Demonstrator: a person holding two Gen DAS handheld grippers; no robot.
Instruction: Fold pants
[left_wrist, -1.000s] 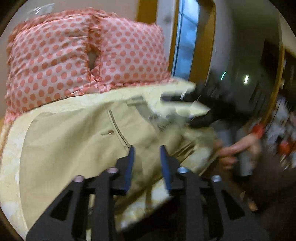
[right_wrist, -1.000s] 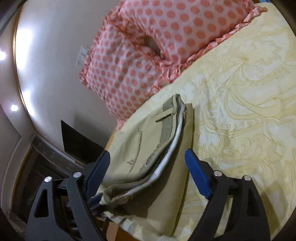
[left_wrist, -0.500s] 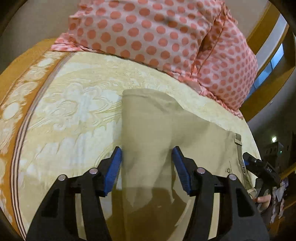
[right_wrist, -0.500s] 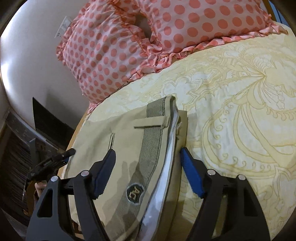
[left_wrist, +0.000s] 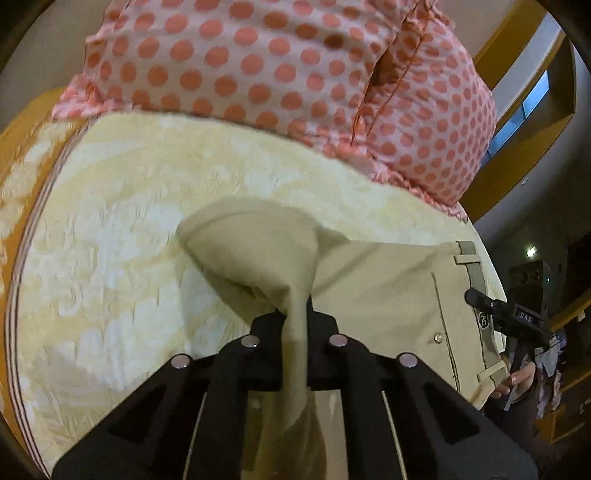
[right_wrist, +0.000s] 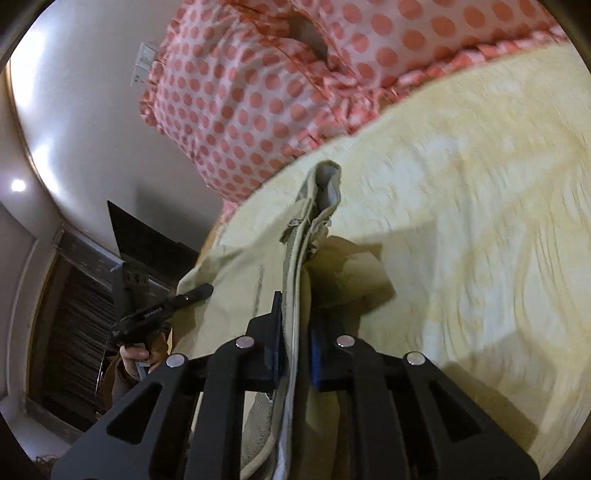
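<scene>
Khaki pants (left_wrist: 373, 280) lie on a yellow patterned bedspread (left_wrist: 110, 229). My left gripper (left_wrist: 295, 314) is shut on a pinched-up fold of the pants' leg end, and the cloth rises into a peak (left_wrist: 251, 236). My right gripper (right_wrist: 295, 314) is shut on the waistband edge (right_wrist: 317, 206), which stands up bunched between the blue pads. The right gripper also shows in the left wrist view (left_wrist: 506, 317) at the waistband; the left gripper shows in the right wrist view (right_wrist: 166, 306) at the far edge of the pants.
Two pink pillows with coral dots (left_wrist: 280, 62) (right_wrist: 266, 85) lie along the head of the bed. The bedspread's orange striped border (left_wrist: 22, 236) marks the bed edge. A window (left_wrist: 524, 110) and dark furniture (right_wrist: 77, 317) stand beyond.
Both grippers have closed from open onto the pants: the left on the leg-end fold, the right on the waistband. The cloth now bunches up at both grips.
</scene>
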